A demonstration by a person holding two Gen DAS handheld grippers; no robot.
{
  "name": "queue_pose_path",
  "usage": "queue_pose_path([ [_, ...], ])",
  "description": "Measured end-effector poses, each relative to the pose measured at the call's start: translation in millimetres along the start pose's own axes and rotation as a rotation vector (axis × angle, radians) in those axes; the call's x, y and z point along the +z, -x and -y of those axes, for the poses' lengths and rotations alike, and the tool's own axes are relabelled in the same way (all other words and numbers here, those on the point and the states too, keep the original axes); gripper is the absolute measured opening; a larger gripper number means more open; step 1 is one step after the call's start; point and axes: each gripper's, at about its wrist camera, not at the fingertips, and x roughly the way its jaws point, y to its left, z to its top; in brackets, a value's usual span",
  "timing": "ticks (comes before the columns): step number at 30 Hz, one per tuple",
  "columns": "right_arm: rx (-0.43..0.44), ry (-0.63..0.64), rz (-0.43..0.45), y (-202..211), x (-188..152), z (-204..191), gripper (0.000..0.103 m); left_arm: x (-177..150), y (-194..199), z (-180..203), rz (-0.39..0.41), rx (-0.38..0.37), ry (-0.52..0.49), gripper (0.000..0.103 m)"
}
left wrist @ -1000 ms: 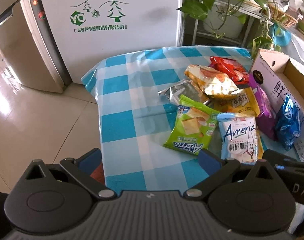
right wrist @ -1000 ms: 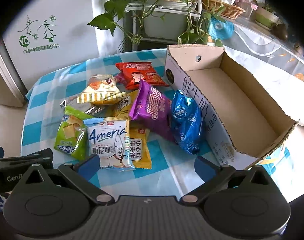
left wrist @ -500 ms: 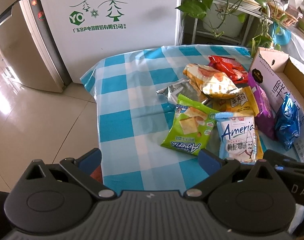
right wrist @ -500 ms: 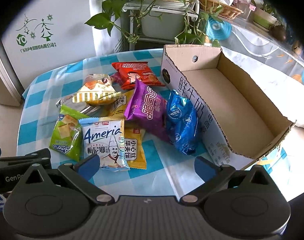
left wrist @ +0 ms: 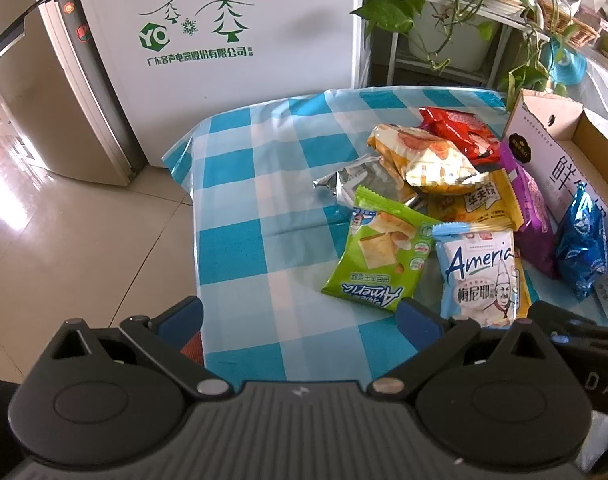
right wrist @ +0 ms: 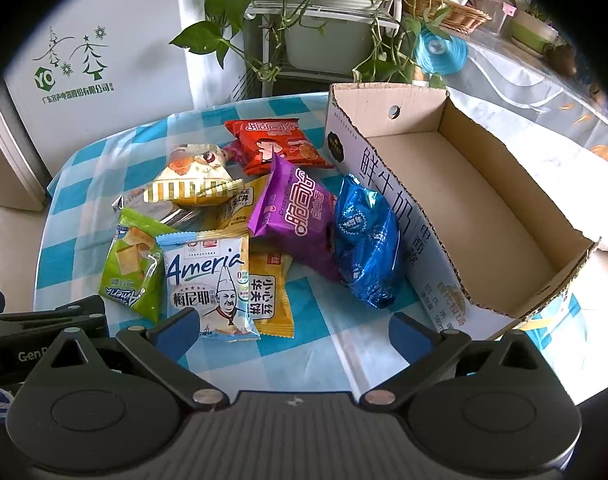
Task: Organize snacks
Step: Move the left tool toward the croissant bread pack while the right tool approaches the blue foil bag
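Note:
Several snack packets lie in a heap on the blue-checked tablecloth [left wrist: 243, 208]: a green packet [left wrist: 378, 256], a white Ameria packet [right wrist: 207, 280], a yellow one [right wrist: 269, 300], a purple one [right wrist: 299, 216], a blue foil one [right wrist: 368, 240], a red one [right wrist: 275, 144], a cream one [right wrist: 191, 178]. An open cardboard box [right wrist: 464, 184] stands right of them with nothing inside. My left gripper [left wrist: 299, 314] is open, above the table's near edge, short of the green packet. My right gripper [right wrist: 293, 326] is open, just short of the yellow and white packets.
A white fridge [left wrist: 223, 20] stands behind the table, a tiled floor [left wrist: 55, 208] to its left. Potted plants on a metal rack [right wrist: 304, 20] stand behind the box. The other gripper's body shows at the left edge of the right wrist view [right wrist: 43, 320].
Both grippers have drifted slightly forward toward the snack heap; the right view has shifted a little so the packets sit closer. Nothing was grasped or moved.

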Motion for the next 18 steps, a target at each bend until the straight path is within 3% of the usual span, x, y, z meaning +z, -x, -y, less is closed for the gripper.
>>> queue_pose_path([
  [8, 0.048, -0.021, -0.002, -6.4, -2.0, 9.7, 0.103, -0.2, -4.1, 4.5, -0.011, -0.015, 0.012, 0.102],
  [13, 0.186, -0.045, -0.005, -5.6, -3.1, 26.1, 0.103, 3.9, -6.7, -1.4, -0.021, -0.041, 0.066, 0.102],
  [18, 0.271, -0.051, 0.011, -1.7, 3.0, 48.9, 0.103, 15.2, -9.5, -11.9, -0.032, -0.091, 0.131, 0.102],
])
